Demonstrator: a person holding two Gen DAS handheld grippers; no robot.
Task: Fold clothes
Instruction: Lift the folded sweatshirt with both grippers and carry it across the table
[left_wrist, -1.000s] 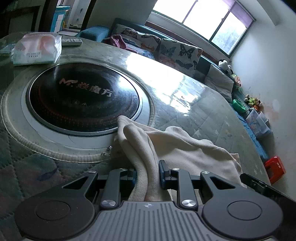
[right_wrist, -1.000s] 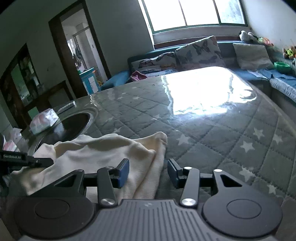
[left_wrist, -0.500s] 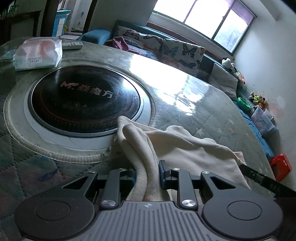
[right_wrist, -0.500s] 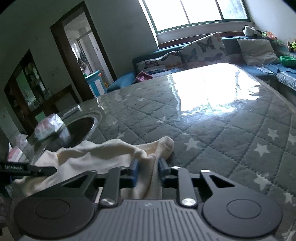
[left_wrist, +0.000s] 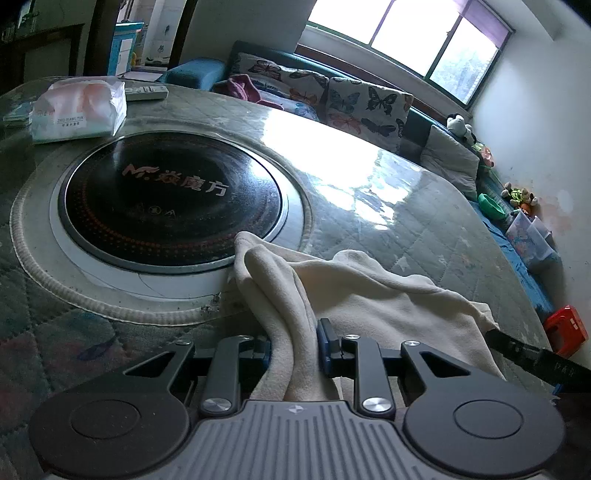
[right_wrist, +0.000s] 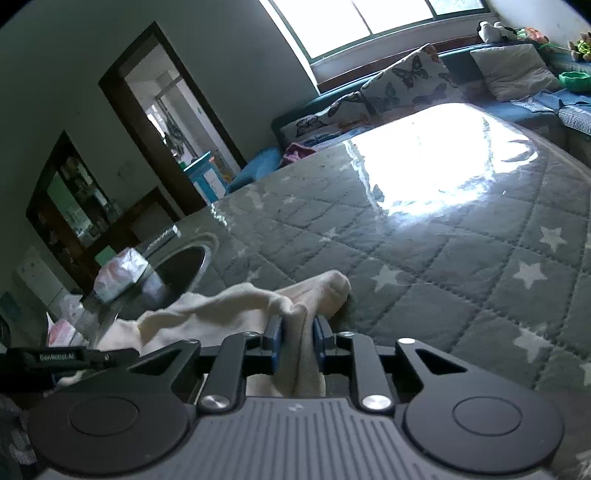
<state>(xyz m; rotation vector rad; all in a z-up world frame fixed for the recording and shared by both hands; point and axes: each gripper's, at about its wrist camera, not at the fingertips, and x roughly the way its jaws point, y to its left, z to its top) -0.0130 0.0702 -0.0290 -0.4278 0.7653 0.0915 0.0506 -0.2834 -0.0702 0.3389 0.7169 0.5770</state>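
A cream garment (left_wrist: 369, 295) lies crumpled on the quilted grey table cover (left_wrist: 424, 236), its far corner just reaching the round black cooktop (left_wrist: 170, 199). My left gripper (left_wrist: 293, 345) is shut on a bunched fold at the garment's near left edge. In the right wrist view the same cream garment (right_wrist: 236, 310) stretches to the left, and my right gripper (right_wrist: 297, 338) is shut on its right end, lifted a little off the star-patterned table cover (right_wrist: 461, 266). The left gripper's finger (right_wrist: 55, 357) shows at the left edge there.
A tissue pack (left_wrist: 77, 110) and a remote (left_wrist: 146, 92) sit beyond the cooktop. A sofa with butterfly cushions (left_wrist: 354, 99) runs behind the table under the window. Toys and plastic boxes (left_wrist: 532, 236) line the right wall. A doorway (right_wrist: 166, 110) opens at the back left.
My right gripper went from open beside the garment's end to shut on it, then raised it slightly. The left gripper kept its hold and hardly moved.
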